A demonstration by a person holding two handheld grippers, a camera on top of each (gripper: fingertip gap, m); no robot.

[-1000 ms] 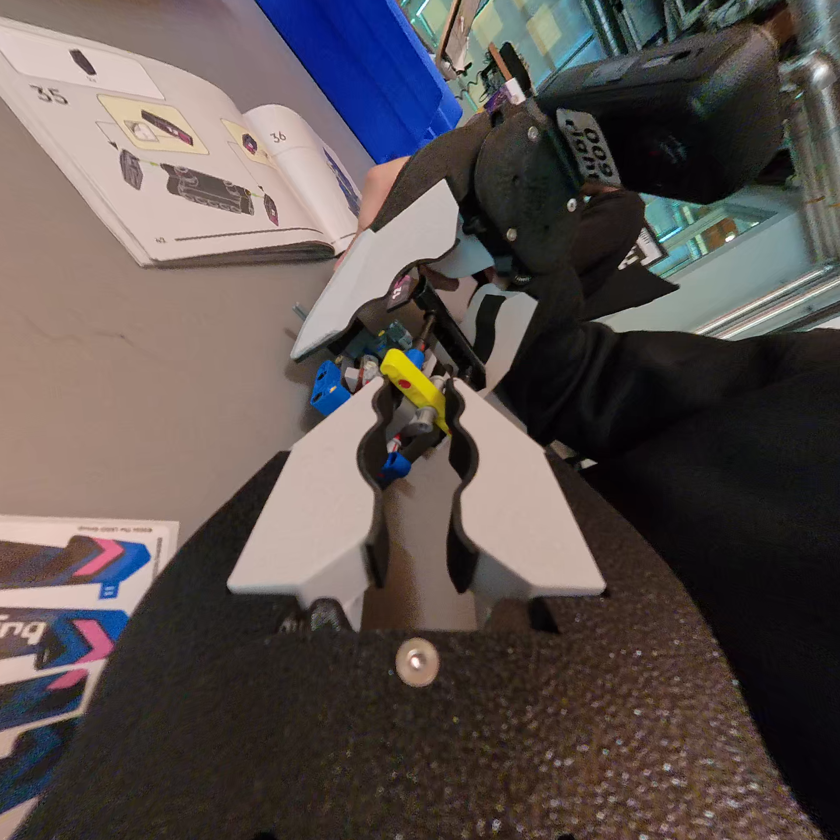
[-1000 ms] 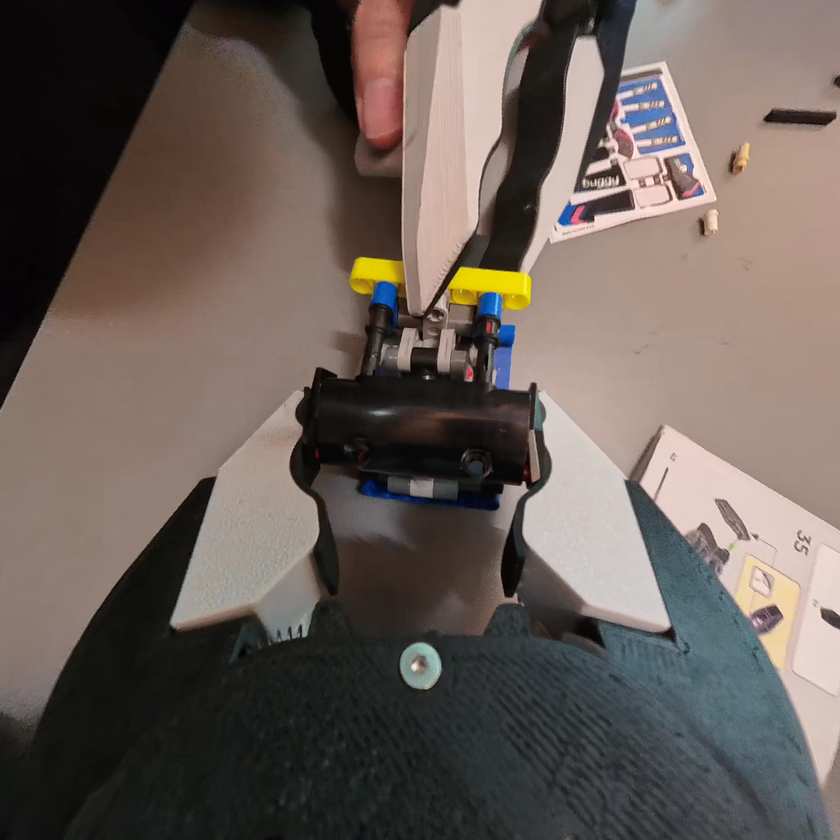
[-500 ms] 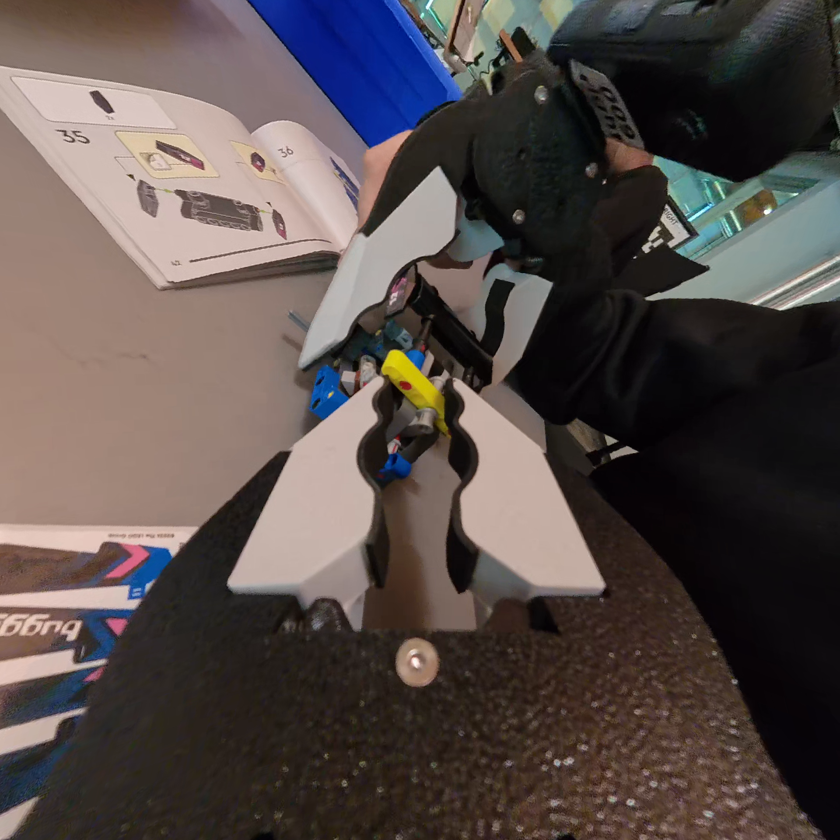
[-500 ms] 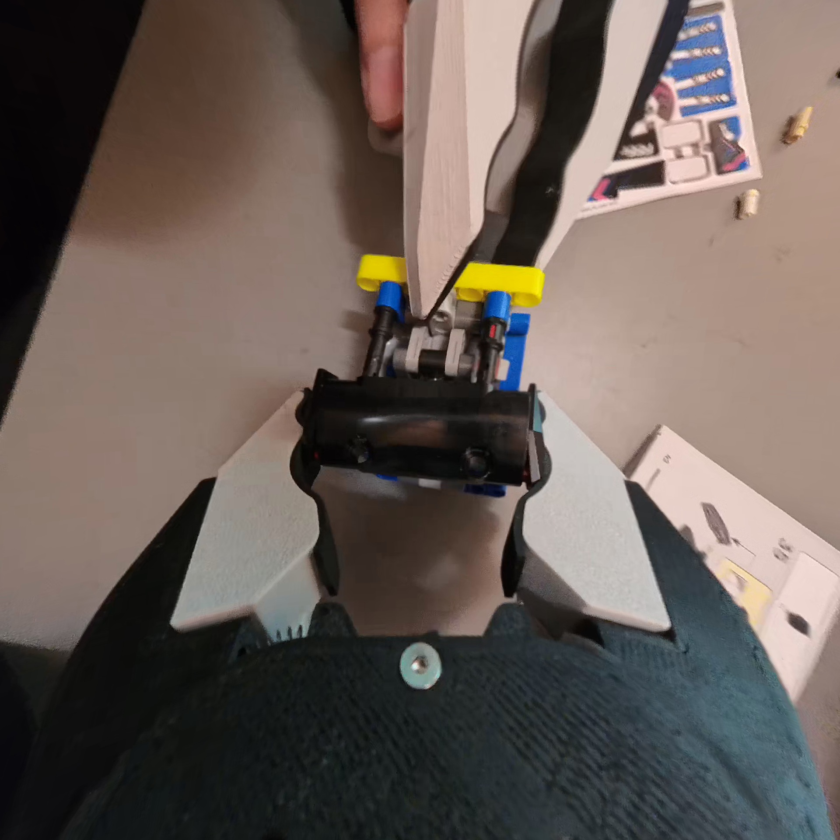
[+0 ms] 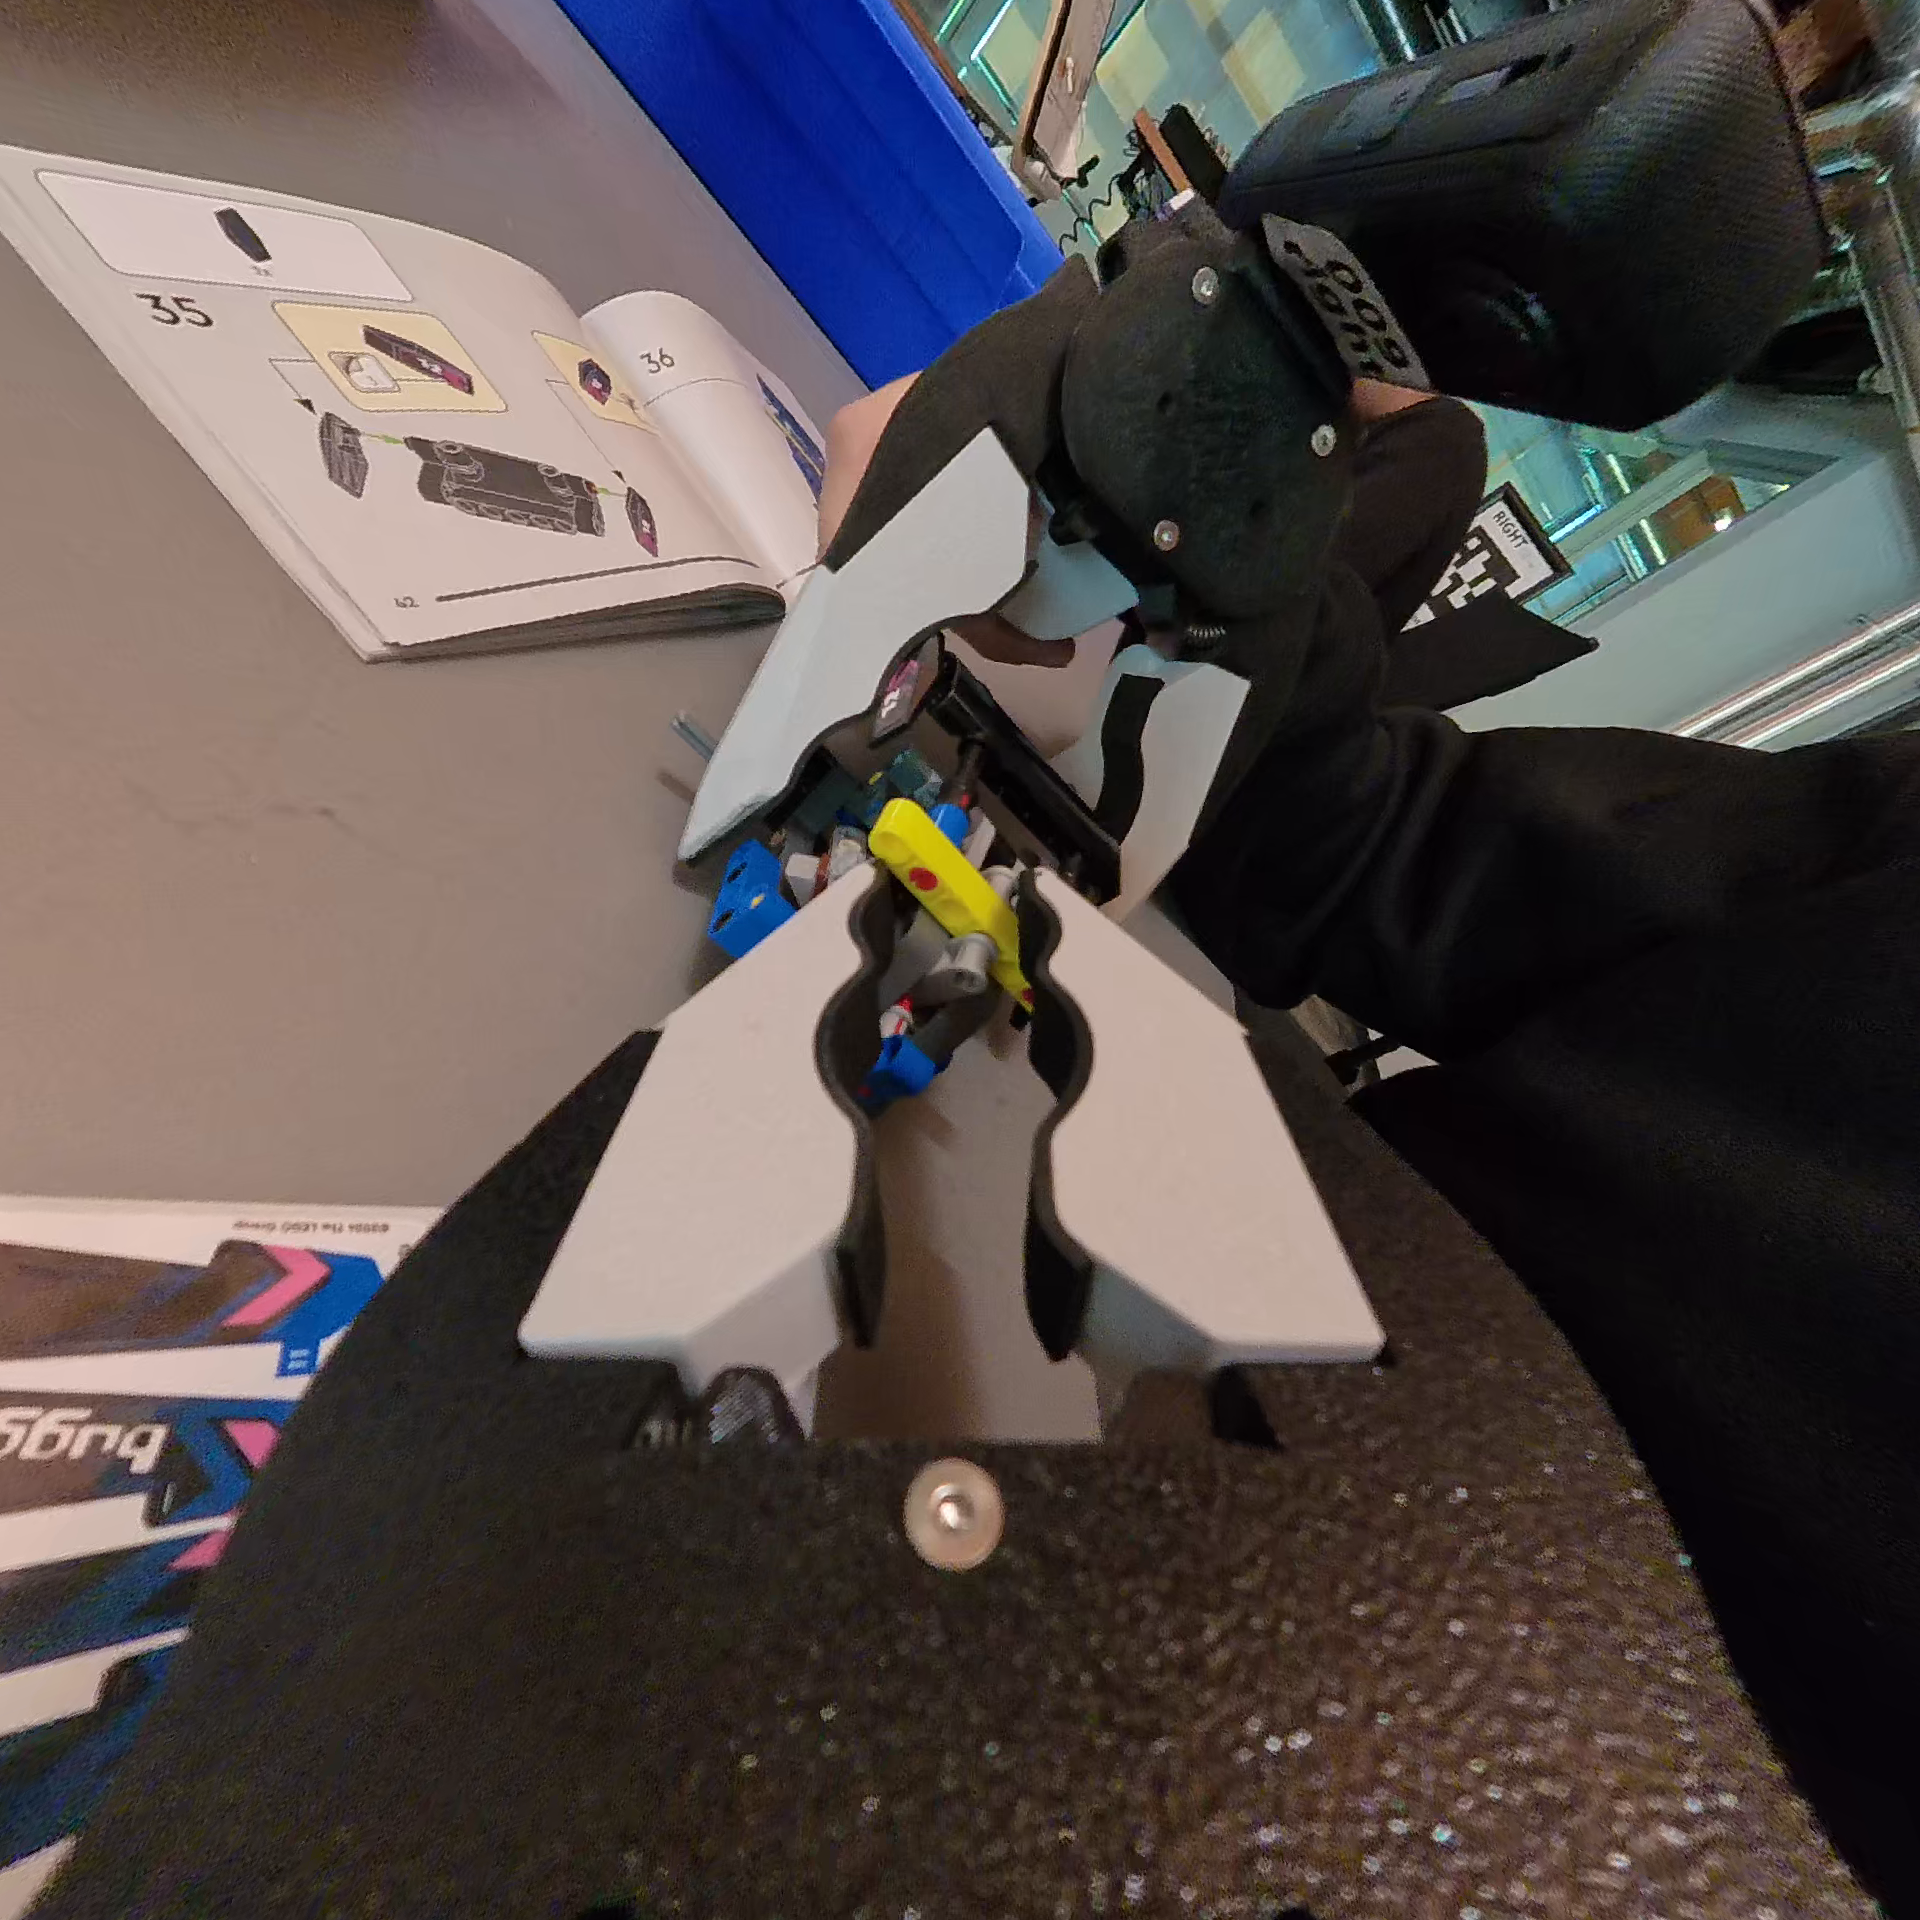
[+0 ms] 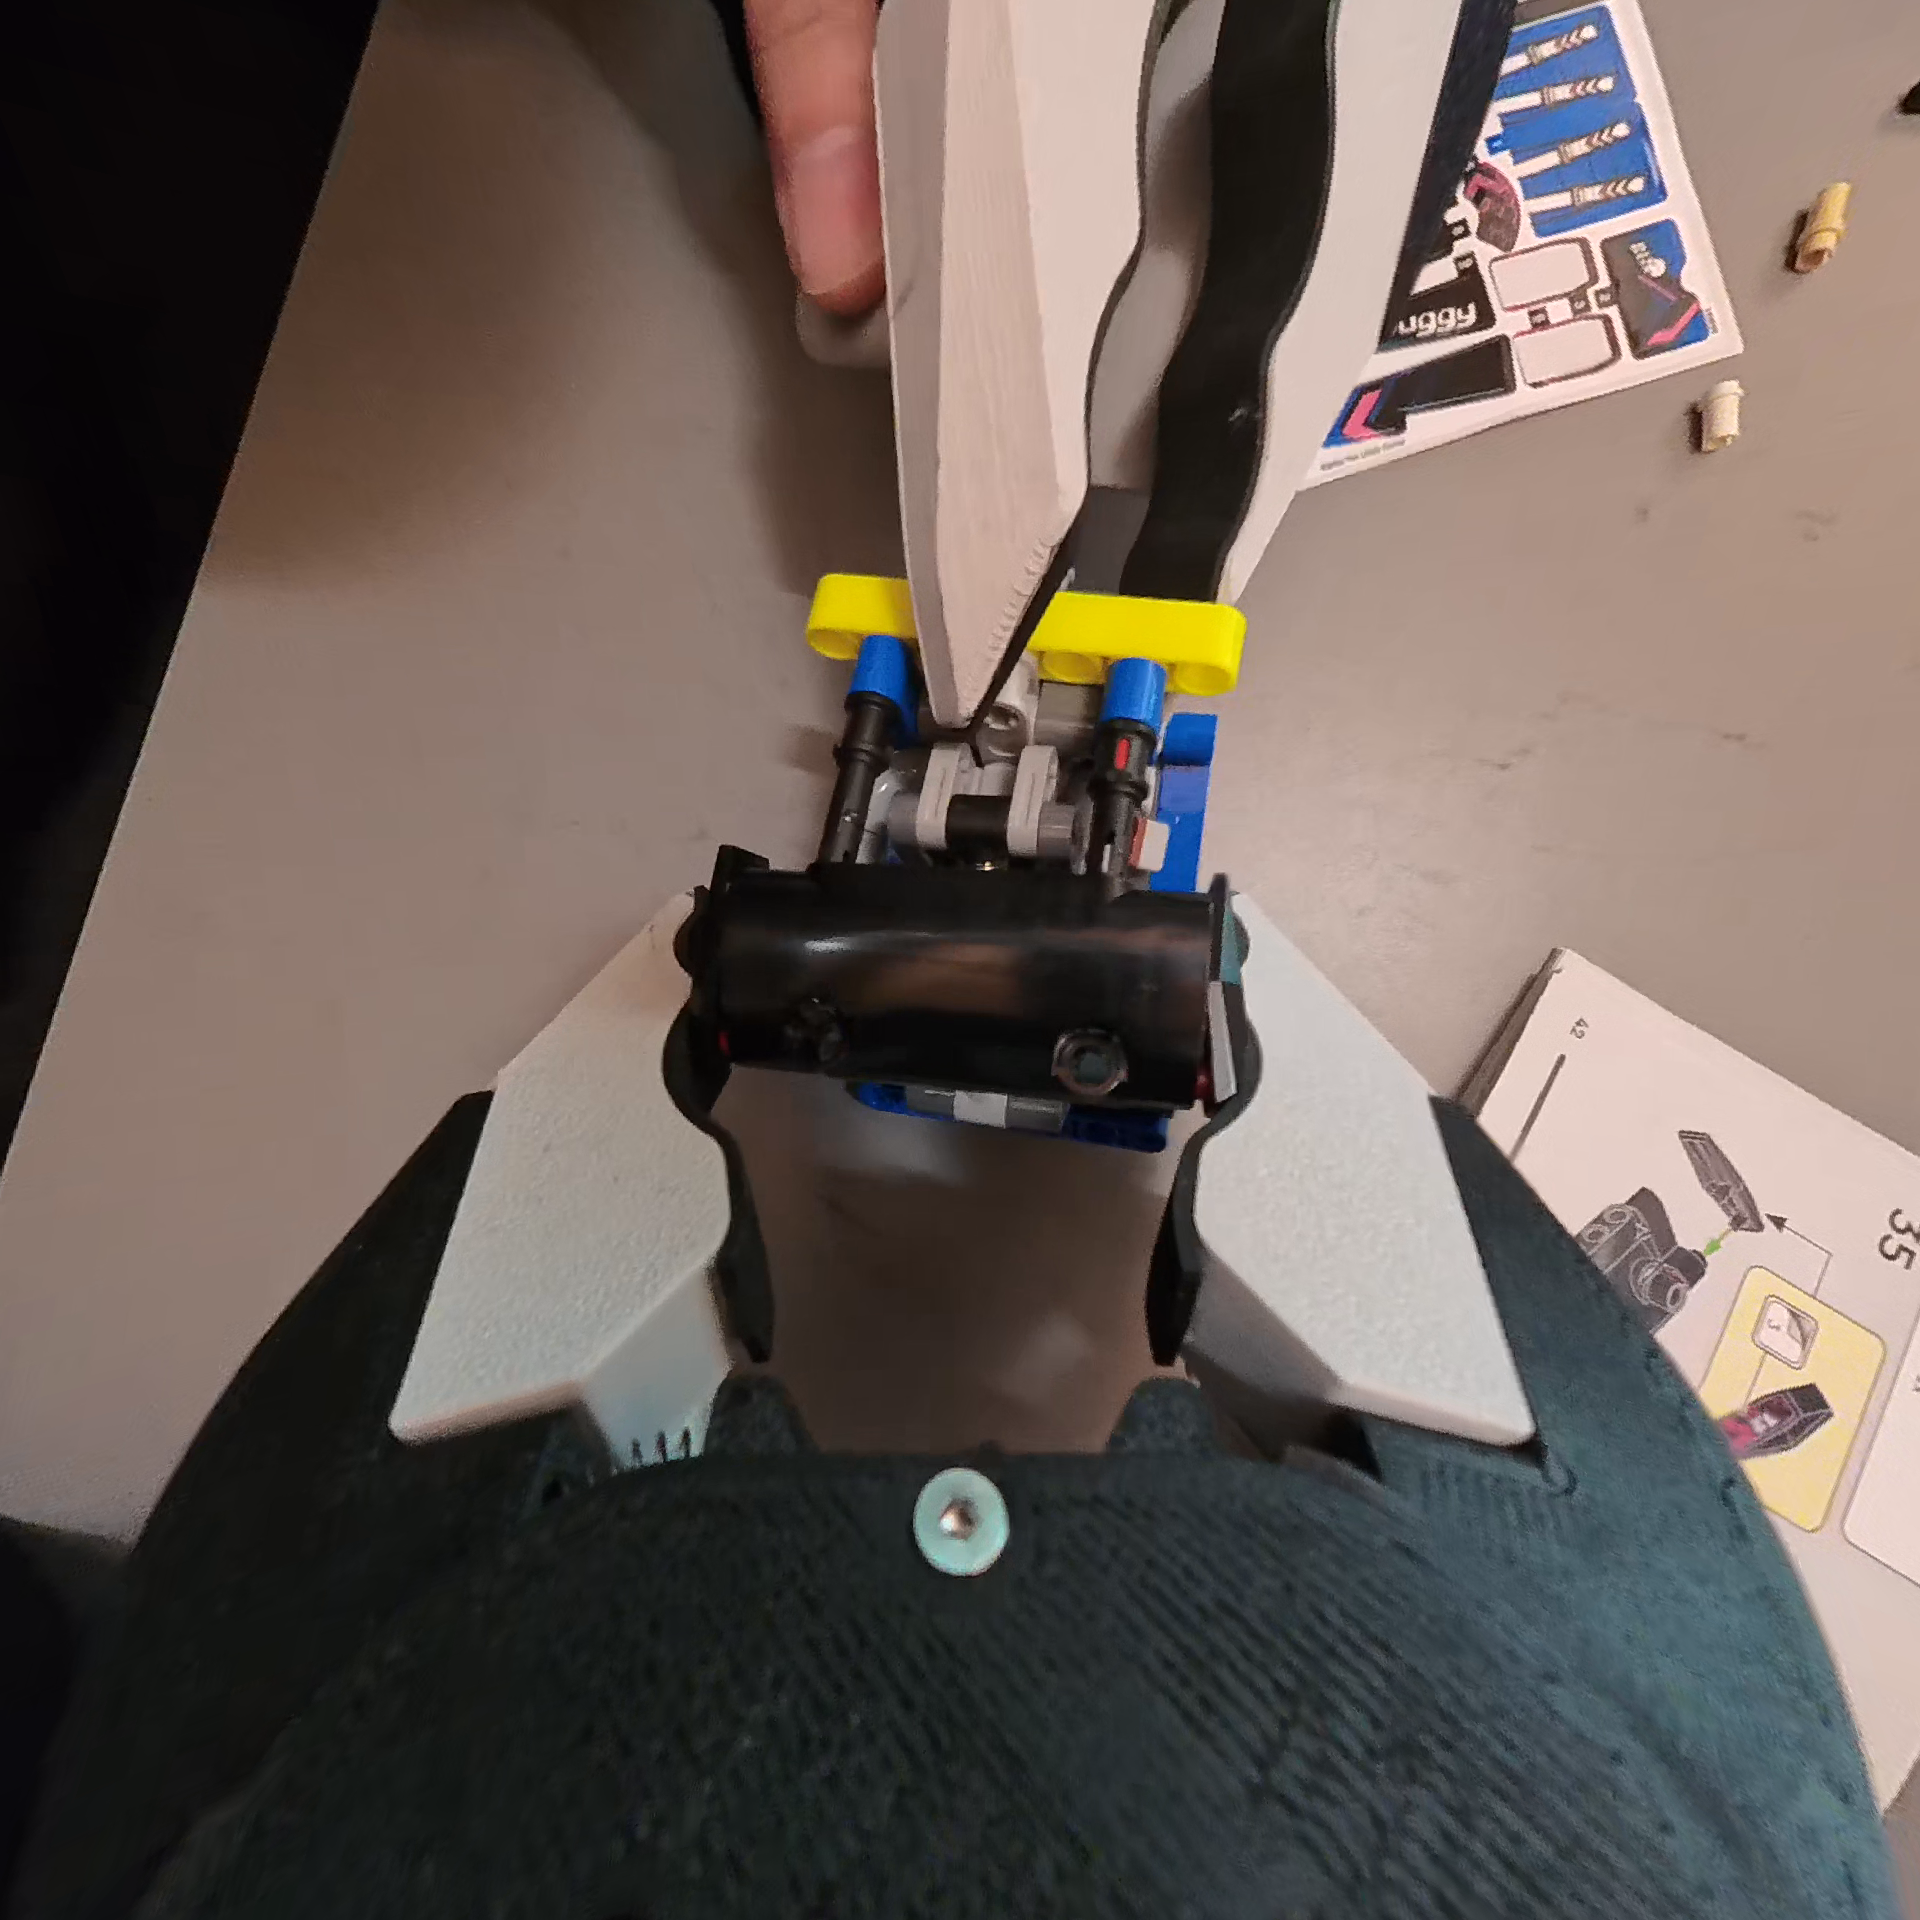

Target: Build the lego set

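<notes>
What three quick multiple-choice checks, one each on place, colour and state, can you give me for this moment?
1. Where is the open instruction booklet in the right wrist view?
A) lower right
B) upper left
C) centre

2. What colour is the beam across the model's far end?
A) red
B) yellow
C) white

3. How do the right gripper jaws stand?
A) wide apart, gripping the model's black body
B) shut on nothing
C) out of view

Answers: 1 A, it lies at the lower right edge. 2 B, plainly yellow. 3 A, both pads press the body's ends.
</notes>
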